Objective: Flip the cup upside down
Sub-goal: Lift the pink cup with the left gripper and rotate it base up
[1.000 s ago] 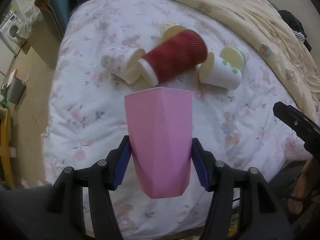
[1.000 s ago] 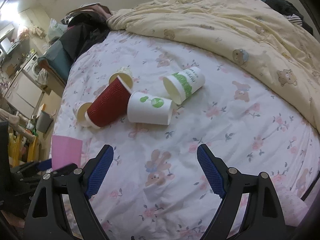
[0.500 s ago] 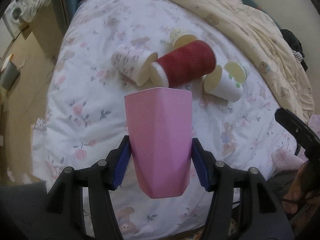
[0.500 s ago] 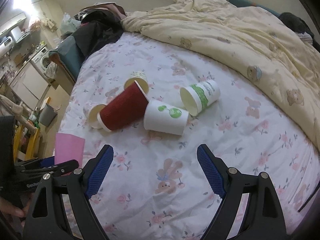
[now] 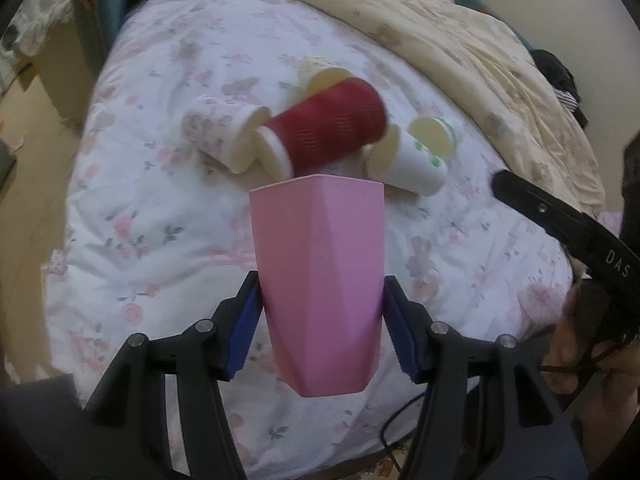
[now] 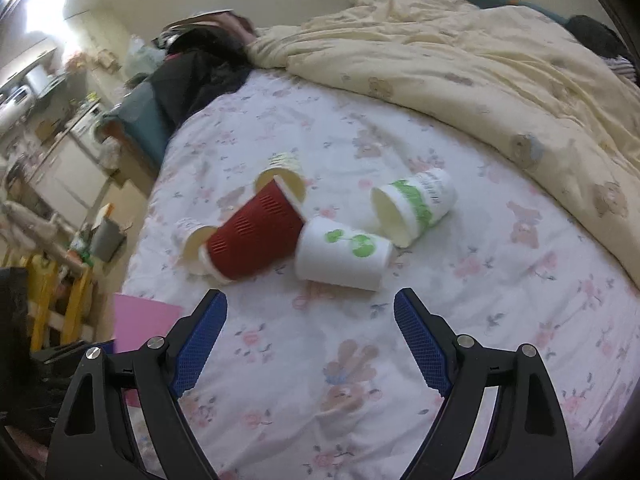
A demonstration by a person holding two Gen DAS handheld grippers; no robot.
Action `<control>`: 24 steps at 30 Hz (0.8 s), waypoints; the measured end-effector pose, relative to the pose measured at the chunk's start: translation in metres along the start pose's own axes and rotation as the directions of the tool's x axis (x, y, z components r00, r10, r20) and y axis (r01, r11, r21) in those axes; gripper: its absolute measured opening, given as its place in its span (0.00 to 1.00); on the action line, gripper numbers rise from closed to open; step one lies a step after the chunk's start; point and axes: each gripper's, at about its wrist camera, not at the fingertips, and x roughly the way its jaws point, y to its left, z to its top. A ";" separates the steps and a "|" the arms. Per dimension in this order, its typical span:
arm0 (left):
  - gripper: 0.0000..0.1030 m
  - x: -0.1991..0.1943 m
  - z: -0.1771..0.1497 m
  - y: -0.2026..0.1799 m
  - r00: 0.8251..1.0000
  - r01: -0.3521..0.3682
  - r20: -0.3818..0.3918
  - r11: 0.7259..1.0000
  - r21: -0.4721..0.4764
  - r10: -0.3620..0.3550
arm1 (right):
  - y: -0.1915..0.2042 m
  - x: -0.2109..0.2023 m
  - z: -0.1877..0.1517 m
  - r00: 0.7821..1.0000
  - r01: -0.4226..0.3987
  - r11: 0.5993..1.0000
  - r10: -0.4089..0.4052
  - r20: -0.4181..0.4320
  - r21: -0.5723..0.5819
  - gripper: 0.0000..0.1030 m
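My left gripper (image 5: 322,312) is shut on a pink faceted cup (image 5: 320,276), held above the floral bedsheet (image 5: 160,216) with its wide open end pointing away from me. The pink cup also shows at the left edge of the right wrist view (image 6: 142,324). My right gripper (image 6: 310,340) is open and empty, above the sheet near the bed's front edge. Its arm shows at the right of the left wrist view.
Several paper cups lie on their sides mid-bed: a red ribbed cup (image 6: 256,236), a white cup with green leaves (image 6: 344,254), a green-banded cup (image 6: 414,206), a floral cup (image 5: 220,136). A cream duvet (image 6: 480,64) covers the far side. Furniture stands left of the bed.
The left gripper with the pink cup has moved forward toward the lying cups. The right gripper has shifted slightly forward and stays open.
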 end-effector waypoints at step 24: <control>0.53 -0.003 -0.013 -0.036 0.998 0.055 -0.011 0.987 0.151 -0.054 | 0.025 0.027 -0.018 0.978 -0.132 0.988 0.118 -0.170 -0.076 0.86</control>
